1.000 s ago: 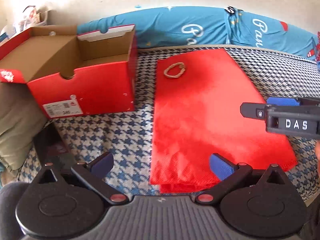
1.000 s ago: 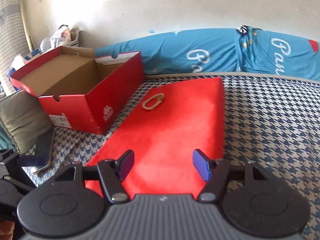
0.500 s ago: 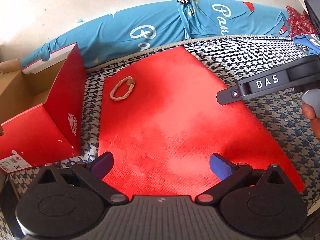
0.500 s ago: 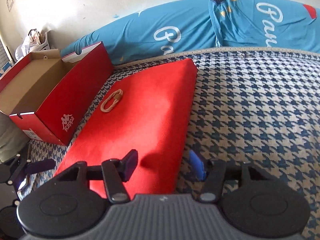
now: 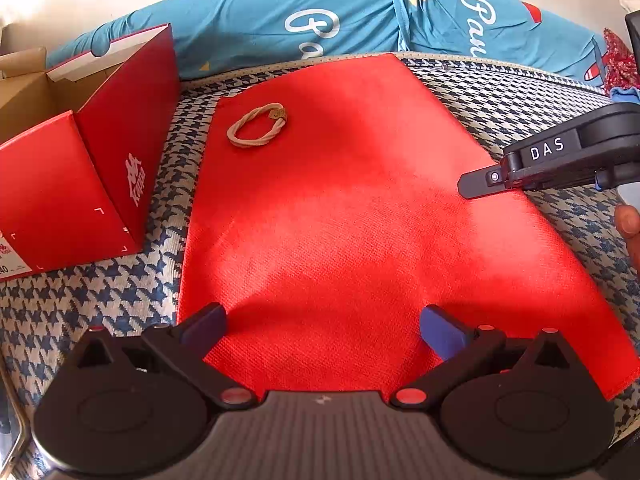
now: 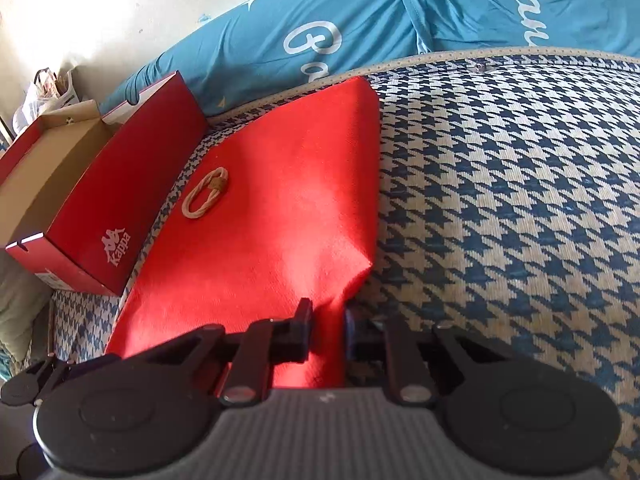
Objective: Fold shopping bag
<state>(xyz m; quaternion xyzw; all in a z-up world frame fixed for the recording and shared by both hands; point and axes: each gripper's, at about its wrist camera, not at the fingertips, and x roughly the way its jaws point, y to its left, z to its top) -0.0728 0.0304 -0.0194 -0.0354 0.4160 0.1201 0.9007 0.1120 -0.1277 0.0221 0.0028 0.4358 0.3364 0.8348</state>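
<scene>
Shopping bag (image 5: 360,220), red woven fabric, lies flat on the houndstooth bed cover (image 6: 500,200). I take the bag as my landmark for everything else.

On the bag, near its far-left corner: a loop of pale cord (image 5: 258,127), resting on the fabric. Just off the bag's left edge: a red shoe box (image 5: 92,184), open on top, white logo on the side facing the bag. A narrow strip of bed cover shows between box and bag. Beyond the bag's far edge: a blue bolster (image 5: 320,20) with white script, lying along the wall.

My left gripper (image 5: 322,322) hovers over the bag's near end, spread wide, blue pads well apart, nothing between them. The bag's near edge runs under it.

My right gripper (image 6: 327,330) is at the bag's right edge, clenched on the fabric; a pinch of red cloth stands up between the two fingers and the edge lifts into a ridge ahead of them. In the left wrist view the same gripper (image 5: 560,160) comes in from the bag's right side, its body marked "DAS", with part of a hand (image 5: 628,224) behind it.
</scene>
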